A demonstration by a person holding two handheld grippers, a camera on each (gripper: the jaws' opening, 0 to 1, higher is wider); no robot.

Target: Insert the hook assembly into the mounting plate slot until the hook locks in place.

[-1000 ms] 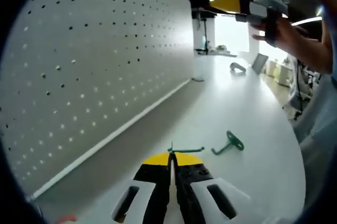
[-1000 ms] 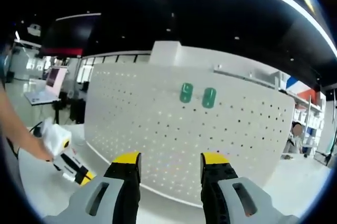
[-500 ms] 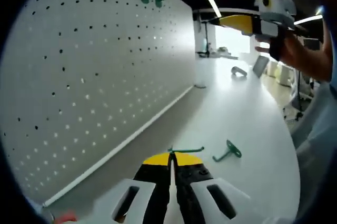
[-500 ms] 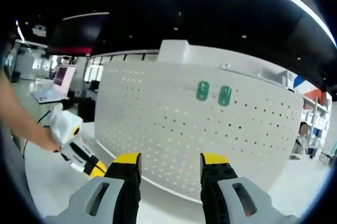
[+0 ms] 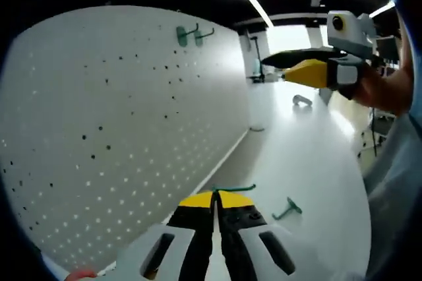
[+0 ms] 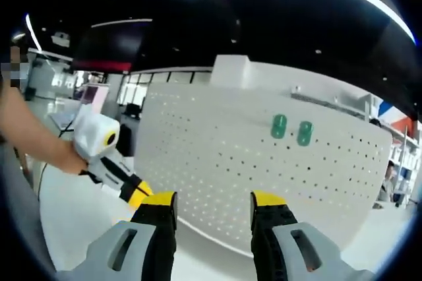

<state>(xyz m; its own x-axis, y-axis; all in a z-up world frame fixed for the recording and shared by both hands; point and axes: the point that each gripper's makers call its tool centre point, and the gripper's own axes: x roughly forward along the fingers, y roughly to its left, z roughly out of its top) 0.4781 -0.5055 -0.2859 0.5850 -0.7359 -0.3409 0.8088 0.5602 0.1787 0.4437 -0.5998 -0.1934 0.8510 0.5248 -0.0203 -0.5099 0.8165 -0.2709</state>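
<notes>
left gripper (image 5: 215, 196) is clenched on a thin green hook (image 5: 232, 188), the wire sticking out crosswise right at the yellow tips. right gripper (image 6: 213, 203) is released, jaws well apart with nothing between them, held up in the air and facing the white pegboard (image 6: 264, 175). from the left gripper view i can see that right gripper (image 5: 304, 72) hanging up high on the right, above the desk (image 5: 310, 156).

what worries me: the grip on the hook looks like a pinch on a skinny wire, so i reckon it could twist or slide the second it touches the pegboard (image 5: 119, 136). if it rotates, the tabs won't line up with the holes and it'll just skate across the panel instead of locking. also i'm coming in at a shallow angle along the board, not square to it, so i'd guess i need to turn the gripper towards the panel first.

where stuff is: held hook is right at the left gripper's tips, with the pegboard off to its left, apart from it. two green hooks (image 5: 191, 33) are already mounted high up on the board, well away from the left gripper; in the right gripper view those mounted hooks (image 6: 291, 129) sit above and right of the open jaws. a spare green hook (image 5: 287, 210) lies on the desk just right of the left gripper tips.
</notes>
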